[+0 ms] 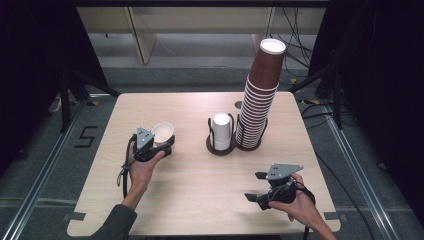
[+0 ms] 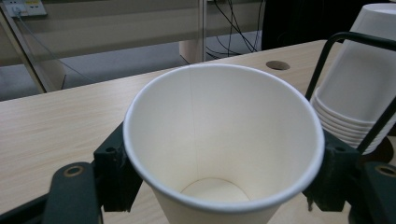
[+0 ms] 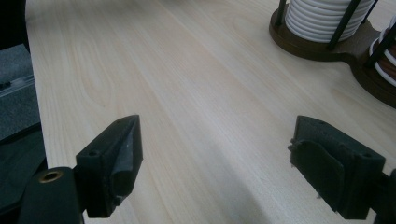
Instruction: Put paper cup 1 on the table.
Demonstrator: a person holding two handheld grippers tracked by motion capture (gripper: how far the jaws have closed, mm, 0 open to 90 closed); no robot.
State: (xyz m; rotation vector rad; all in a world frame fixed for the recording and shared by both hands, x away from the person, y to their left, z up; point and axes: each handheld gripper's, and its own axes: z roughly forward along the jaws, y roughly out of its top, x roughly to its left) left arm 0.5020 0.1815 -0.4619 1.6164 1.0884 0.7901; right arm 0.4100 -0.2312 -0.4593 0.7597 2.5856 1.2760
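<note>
My left gripper (image 1: 162, 145) is shut on a white paper cup (image 1: 163, 133), held upright over the left half of the table. In the left gripper view the cup (image 2: 224, 140) sits mouth up between the two black jaws, and its inside is bare. Right of it a short stack of upturned white cups (image 1: 222, 131) stands in a dark wire holder (image 1: 220, 147); that stack (image 2: 362, 93) appears close by at the right. A tall leaning stack of brown cups (image 1: 260, 95) rises beside it. My right gripper (image 1: 254, 187) hovers open near the front right, with nothing between its jaws (image 3: 215, 158).
The wooden table (image 1: 190, 190) has a small round hole (image 1: 239, 104) near its back edge. The holder's brown base (image 3: 317, 46) lies ahead of the right gripper. Black stands and cables flank the table on the floor.
</note>
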